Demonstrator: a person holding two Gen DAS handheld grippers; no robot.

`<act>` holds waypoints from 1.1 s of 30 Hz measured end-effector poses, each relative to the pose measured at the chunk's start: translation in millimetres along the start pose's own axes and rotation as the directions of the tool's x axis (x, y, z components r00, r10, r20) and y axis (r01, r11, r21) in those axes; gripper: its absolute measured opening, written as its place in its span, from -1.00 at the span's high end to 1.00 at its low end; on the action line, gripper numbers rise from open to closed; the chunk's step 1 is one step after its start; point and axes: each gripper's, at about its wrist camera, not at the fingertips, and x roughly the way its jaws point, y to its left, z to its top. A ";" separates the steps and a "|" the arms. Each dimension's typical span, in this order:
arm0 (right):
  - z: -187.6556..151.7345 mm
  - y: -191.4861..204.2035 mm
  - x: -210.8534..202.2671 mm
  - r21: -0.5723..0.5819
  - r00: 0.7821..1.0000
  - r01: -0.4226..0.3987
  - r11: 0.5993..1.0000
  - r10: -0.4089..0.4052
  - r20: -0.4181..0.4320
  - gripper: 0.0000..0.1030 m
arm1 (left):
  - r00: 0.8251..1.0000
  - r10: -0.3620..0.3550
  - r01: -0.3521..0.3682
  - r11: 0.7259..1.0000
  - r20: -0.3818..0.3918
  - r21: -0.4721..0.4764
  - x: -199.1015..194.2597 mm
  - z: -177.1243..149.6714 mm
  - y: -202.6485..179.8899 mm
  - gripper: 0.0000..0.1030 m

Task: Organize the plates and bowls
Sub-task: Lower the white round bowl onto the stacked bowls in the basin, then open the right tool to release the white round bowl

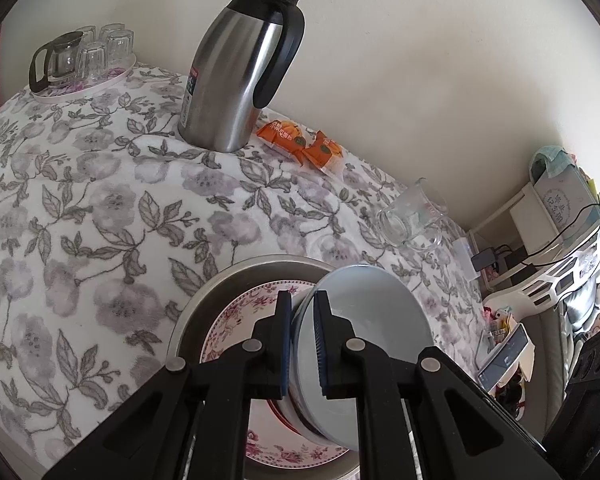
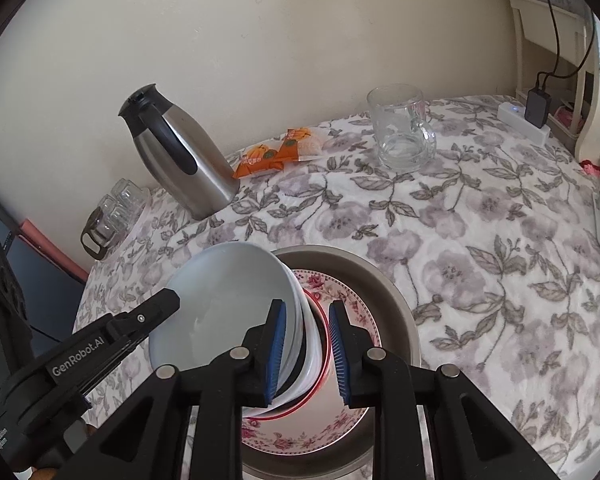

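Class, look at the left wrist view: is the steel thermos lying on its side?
No, the steel thermos stands upright on the floral tablecloth.

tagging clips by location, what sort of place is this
Probably a home dining or tea table: a floral grey tablecloth, a steel thermos jug with black handle, and a tray of upturned drinking glasses against a plain wall.

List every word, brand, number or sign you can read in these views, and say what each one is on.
"GenRobot.AI": white lettering on the arm of the left gripper, seen in the right wrist view.
Label strip on the steel thermos jug: print too small to read.
Orange snack packets: printed characters, too blurred to read.
White box on the shelf: large grey characters, not legible.
Nothing else readable.
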 end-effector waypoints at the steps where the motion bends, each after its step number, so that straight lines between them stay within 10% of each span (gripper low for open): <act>1: -0.4 0.4 1.2 -0.002 1.000 -0.002 1.000 0.002 -0.006 0.52 | 1.000 0.004 -0.004 1.000 0.000 0.002 0.5 0.0 0.0 0.79; 15: -3.1 0.7 0.6 -0.019 1.000 0.003 1.000 -0.003 -0.016 0.52 | 0.999 0.021 -0.020 1.000 0.036 -0.003 -18.3 3.8 1.9 0.70; 23: -10.0 3.1 -8.9 -0.054 0.999 0.049 0.997 -0.048 0.012 -0.08 | 0.992 0.104 -0.104 0.995 0.073 -0.007 -33.6 -0.5 4.0 -0.32; 33: -18.3 2.0 -12.2 -0.067 0.998 0.060 0.996 -0.059 0.015 -0.32 | 0.975 0.198 -0.198 0.980 0.105 -0.006 -39.4 -12.0 12.0 -0.72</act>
